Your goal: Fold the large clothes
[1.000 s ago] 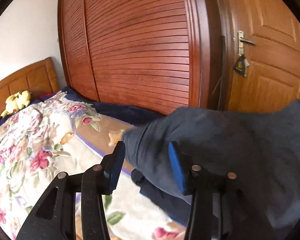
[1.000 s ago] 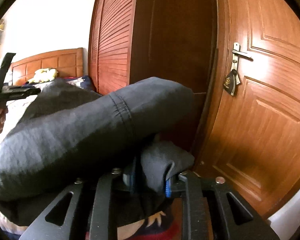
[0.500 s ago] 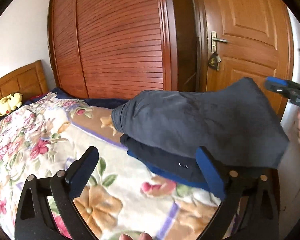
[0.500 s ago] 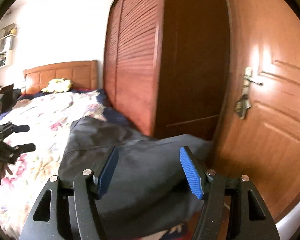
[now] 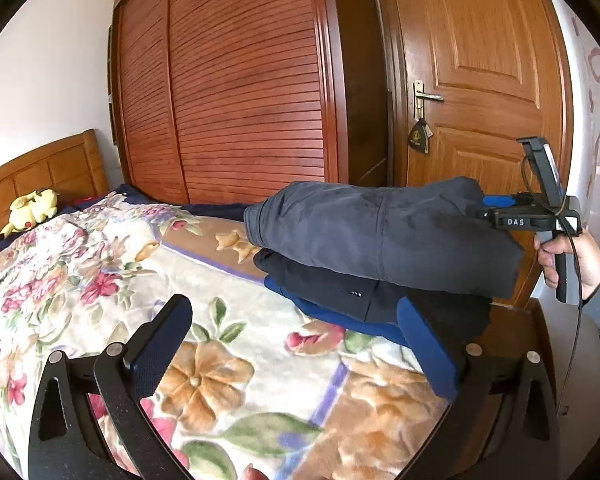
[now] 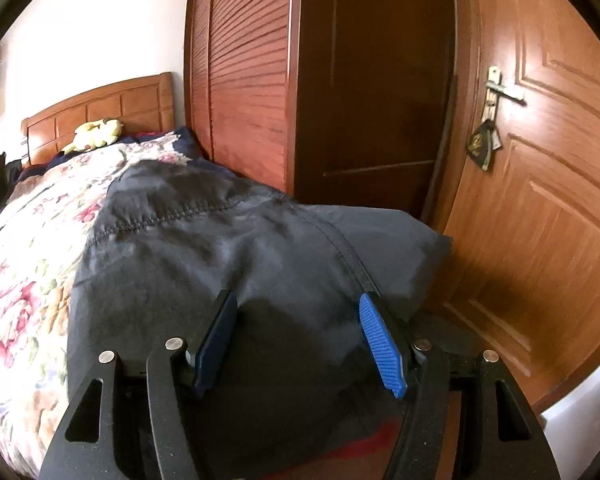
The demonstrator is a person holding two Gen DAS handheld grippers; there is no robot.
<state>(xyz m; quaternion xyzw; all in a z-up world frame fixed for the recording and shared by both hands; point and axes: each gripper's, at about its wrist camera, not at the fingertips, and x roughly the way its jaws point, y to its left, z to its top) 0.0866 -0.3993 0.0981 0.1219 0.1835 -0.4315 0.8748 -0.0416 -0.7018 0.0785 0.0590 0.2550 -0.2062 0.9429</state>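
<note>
Left wrist view: left gripper (image 5: 296, 344) at bottom, jaws opening wide, nothing held. Folded dark garment (image 5: 380, 236) stacked on pile, centre right.

Right wrist view: right gripper (image 6: 300, 340) spread partway, empty, above garment. Fold judged finished; next garment to be fetched.

Dark grey garment (image 5: 384, 236), folded, atop folded clothes pile (image 5: 340, 300), bed corner

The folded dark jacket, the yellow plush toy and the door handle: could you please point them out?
folded dark jacket (image 5: 380, 236), left wrist view, top layer.
yellow plush toy (image 5: 34, 210), left wrist view, its body.
door handle (image 5: 428, 96), left wrist view, the lever.
</note>
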